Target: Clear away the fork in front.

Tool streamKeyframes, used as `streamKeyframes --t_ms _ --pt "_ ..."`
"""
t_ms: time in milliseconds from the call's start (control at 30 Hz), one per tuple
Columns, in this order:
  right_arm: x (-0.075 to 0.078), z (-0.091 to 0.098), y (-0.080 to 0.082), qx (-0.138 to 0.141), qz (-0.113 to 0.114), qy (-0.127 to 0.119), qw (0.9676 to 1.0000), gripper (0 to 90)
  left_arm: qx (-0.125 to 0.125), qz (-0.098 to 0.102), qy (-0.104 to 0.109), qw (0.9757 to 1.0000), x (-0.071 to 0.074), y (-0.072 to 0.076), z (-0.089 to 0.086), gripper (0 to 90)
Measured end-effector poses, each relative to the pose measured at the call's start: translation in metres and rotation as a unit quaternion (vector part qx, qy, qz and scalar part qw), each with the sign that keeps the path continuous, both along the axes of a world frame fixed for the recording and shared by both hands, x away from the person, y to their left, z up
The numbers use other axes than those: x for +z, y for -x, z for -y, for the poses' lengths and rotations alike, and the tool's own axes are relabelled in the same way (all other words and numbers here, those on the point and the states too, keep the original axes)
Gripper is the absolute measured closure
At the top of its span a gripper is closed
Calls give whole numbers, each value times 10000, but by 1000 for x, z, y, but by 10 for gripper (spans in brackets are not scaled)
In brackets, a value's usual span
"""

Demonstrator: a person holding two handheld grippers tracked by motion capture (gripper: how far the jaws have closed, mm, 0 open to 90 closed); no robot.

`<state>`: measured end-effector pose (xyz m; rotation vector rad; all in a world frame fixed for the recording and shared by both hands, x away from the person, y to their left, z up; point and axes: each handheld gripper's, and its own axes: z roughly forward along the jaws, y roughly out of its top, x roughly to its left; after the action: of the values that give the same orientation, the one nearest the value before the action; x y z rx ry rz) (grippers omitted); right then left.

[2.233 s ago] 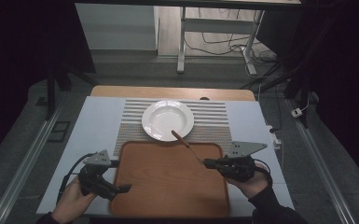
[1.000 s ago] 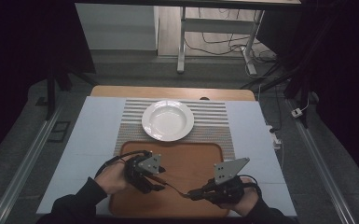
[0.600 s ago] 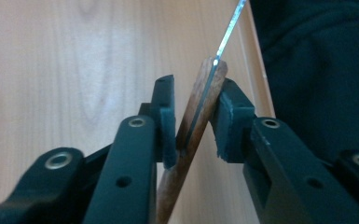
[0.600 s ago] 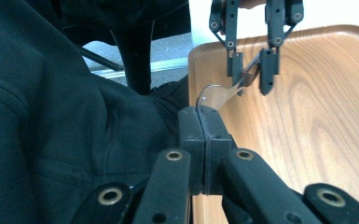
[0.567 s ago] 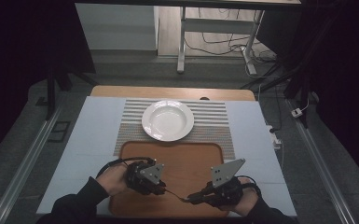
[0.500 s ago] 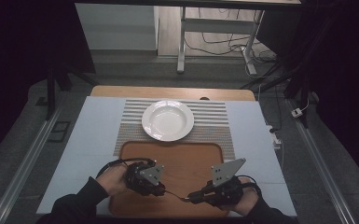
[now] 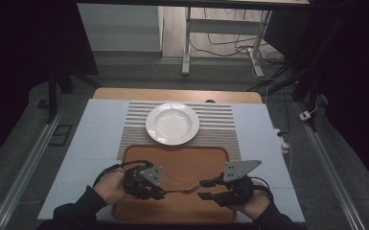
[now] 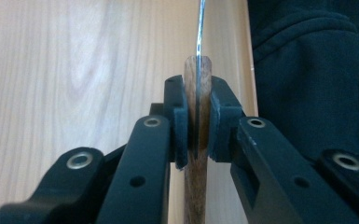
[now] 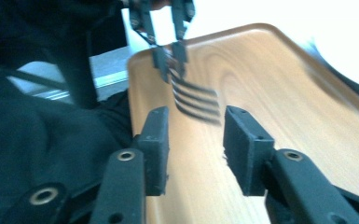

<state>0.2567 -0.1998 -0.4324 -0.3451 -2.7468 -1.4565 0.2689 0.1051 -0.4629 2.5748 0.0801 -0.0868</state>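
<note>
A fork [image 7: 179, 191] with a wooden handle [image 8: 196, 93] hangs level over the front of the wooden tray [image 7: 187, 163]. My left gripper [image 7: 159, 193] is shut on that handle; its jaws have just been closing, and its pads [image 8: 181, 116] press both sides of the wood. My right gripper [image 7: 205, 189] faces it from the right. Its jaws have just been opening, and the fork's tines [image 9: 196, 100] lie between its pads [image 9: 156, 140] without touching them. The left gripper [image 9: 166, 51] shows beyond the tines in the right gripper view.
A white deep plate [image 7: 172, 123] sits on a striped placemat [image 7: 220, 120] behind the tray, on a pale blue table cover [image 7: 96, 139]. Dark sleeves [image 8: 317, 70] hang close by the tray's front edge. Beyond the table, a desk frame and cables stand on the floor.
Both grippers came toward the tray's front middle from where they were two seconds ago. The left gripper has closed on the fork's handle, and the right gripper's jaws have spread off the fork.
</note>
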Motion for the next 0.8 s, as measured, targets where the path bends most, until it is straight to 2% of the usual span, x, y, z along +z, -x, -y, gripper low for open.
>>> streamKeyframes --t_ms 133,167,233,333,400,567,700,800 --pt "0 7 2 -471 167 137 9987 523 324 -77 15 9994 0 4 -9 794" --pt "0 7 2 -471 167 137 9987 523 376 -119 14 9992 0 5 -11 794" --pt "-1 10 3 -653 243 236 9973 490 569 -89 -58 9983 0 6 -15 794" --pt "-2 14 4 -865 241 281 9956 446 815 -160 -57 9965 -1 8 -21 794" --pt "-2 17 6 -945 147 293 9950 437 1013 -222 -81 9946 -2 9 -25 794" --pt "-3 24 11 -1302 141 382 9907 371 1439 -295 -193 9890 -6 12 -32 793" --pt "-3 31 13 -1622 155 391 9859 312 1784 -380 -213 9830 -8 14 -38 793" --pt "-2 37 15 -1820 153 389 9824 297 2053 -450 -180 9775 -9 15 -43 793"
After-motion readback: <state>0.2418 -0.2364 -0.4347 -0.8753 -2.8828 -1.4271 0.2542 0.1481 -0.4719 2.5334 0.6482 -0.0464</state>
